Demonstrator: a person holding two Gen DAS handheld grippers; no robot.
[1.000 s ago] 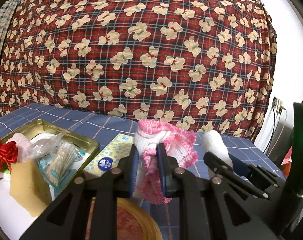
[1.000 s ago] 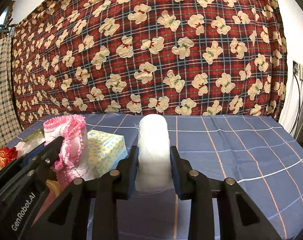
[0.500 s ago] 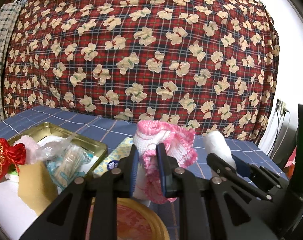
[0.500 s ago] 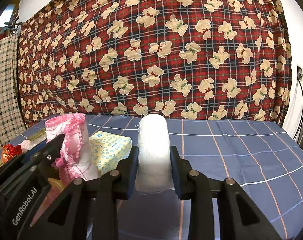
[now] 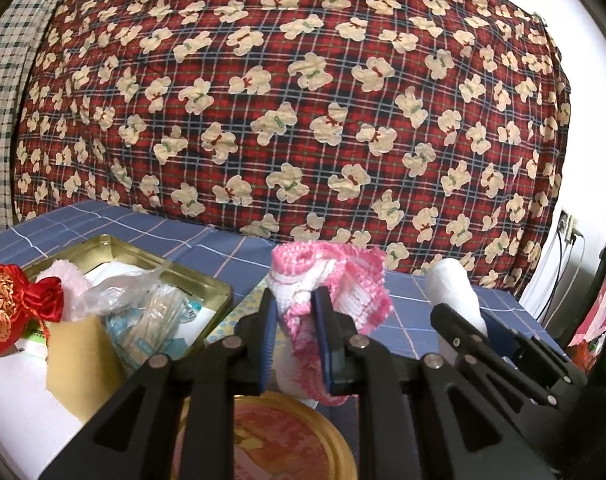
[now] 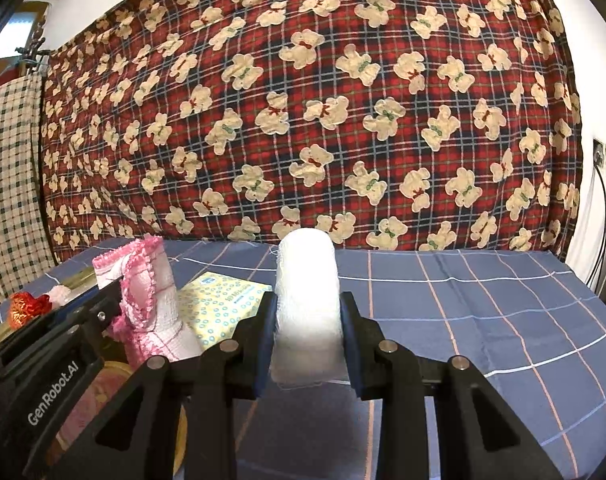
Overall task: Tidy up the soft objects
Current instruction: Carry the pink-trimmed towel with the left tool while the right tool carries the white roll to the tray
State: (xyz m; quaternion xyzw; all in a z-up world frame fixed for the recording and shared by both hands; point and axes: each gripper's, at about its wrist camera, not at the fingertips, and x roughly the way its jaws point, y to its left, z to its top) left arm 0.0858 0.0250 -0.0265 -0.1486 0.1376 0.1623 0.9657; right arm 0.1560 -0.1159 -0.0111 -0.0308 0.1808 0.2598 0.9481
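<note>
My left gripper [image 5: 294, 300] is shut on a pink and white knitted cloth [image 5: 343, 280], which hangs bunched between its pads above the blue checked tablecloth. My right gripper [image 6: 306, 304] is shut on a white gauze roll [image 6: 306, 280] that stands upright between its pads. In the left wrist view the gauze roll [image 5: 455, 292] and the right gripper's fingers [image 5: 459, 324] show to the right. In the right wrist view the pink cloth [image 6: 147, 292] and the left gripper's body show at the left.
A gold tin [image 5: 207, 284] at the left holds a plastic bag, a pink fluffy item and a red bow [image 5: 11, 304]. A yellow tissue pack [image 6: 223, 304] lies on the tablecloth. A round gold lid [image 5: 279, 440] lies below. A teddy-print quilt hangs behind.
Both views have tilted slightly upward, with more of the quilt in frame. Both grips on the cloth and the gauze roll are unchanged.
</note>
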